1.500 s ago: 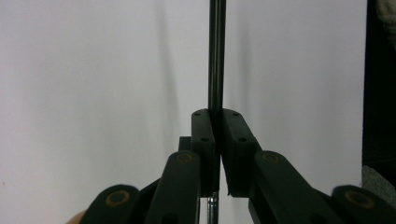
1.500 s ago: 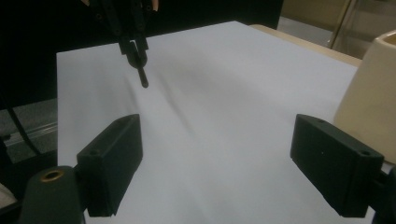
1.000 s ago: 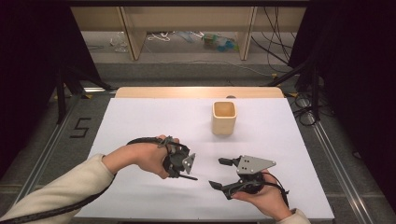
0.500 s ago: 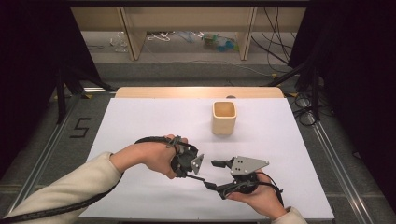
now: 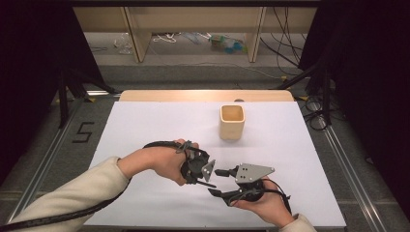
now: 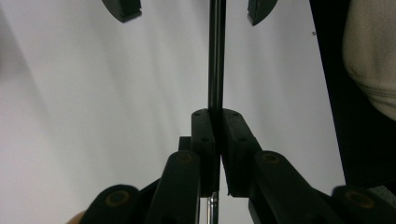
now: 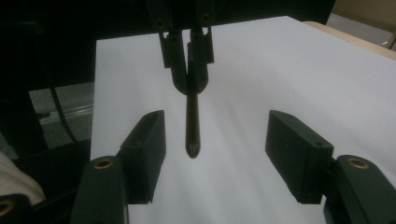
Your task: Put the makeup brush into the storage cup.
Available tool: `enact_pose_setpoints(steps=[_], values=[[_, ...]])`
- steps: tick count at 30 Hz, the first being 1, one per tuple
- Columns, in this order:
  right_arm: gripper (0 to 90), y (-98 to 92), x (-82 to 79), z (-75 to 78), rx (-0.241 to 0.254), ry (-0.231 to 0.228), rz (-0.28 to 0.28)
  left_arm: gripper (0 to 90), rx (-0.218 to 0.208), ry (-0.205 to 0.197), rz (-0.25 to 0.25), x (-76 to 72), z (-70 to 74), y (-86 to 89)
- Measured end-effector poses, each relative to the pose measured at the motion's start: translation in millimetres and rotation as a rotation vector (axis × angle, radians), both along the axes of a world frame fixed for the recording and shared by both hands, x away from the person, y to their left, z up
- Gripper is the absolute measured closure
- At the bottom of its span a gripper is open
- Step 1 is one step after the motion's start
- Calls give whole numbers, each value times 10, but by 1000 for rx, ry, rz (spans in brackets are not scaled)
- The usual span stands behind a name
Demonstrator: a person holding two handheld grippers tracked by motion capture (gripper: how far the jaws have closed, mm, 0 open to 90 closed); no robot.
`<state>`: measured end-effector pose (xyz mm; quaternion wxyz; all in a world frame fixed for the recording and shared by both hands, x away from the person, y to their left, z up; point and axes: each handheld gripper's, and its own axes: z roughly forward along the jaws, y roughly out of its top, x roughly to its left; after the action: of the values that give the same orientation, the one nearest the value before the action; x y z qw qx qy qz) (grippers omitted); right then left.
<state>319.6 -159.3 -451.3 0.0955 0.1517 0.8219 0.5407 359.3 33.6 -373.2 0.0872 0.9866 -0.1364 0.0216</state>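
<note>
A thin dark pen (image 6: 216, 56) sticks out from my left gripper (image 6: 215, 140), whose jaws are shut on it. In the high view the left gripper (image 5: 197, 178) points to the right at the table's front, with the pen (image 5: 209, 184) level above the white sheet. My right gripper (image 7: 217, 128) faces it, a pad on each side of the pen's tip (image 7: 192, 140) and a clear gap on both sides. Its jaws have just been closing with the pen between them. The right gripper (image 5: 217, 182) sits low at the front right.
A pale wooden cup (image 5: 232, 123) stands upright on the white sheet (image 5: 145, 125), behind both grippers. A cream sleeve (image 6: 371, 56) hangs at the right of the left gripper view. Dark floor, cables and shelf legs surround the table.
The left hand has shifted slightly right, bringing the pen's tip between the right gripper's jaws. Those jaws stand narrower than before.
</note>
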Motion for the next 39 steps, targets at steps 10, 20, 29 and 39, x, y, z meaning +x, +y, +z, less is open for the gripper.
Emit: enact_pose_setpoints(steps=[10,20,29,39], values=[[578,65,-2,-37,-32,-9,36,841,-7,-1,-9,-14,-12,-39],[696,107,1,-61,-72,-19,49,841,-12,1,-12,-19,-1,-60],[773,119,-8,-73,-60,-25,38,841,-14,0,-10,-16,-6,-65],[836,134,-25,-78,-62,-24,37,840,-11,-5,-8,-4,-12,-62]])
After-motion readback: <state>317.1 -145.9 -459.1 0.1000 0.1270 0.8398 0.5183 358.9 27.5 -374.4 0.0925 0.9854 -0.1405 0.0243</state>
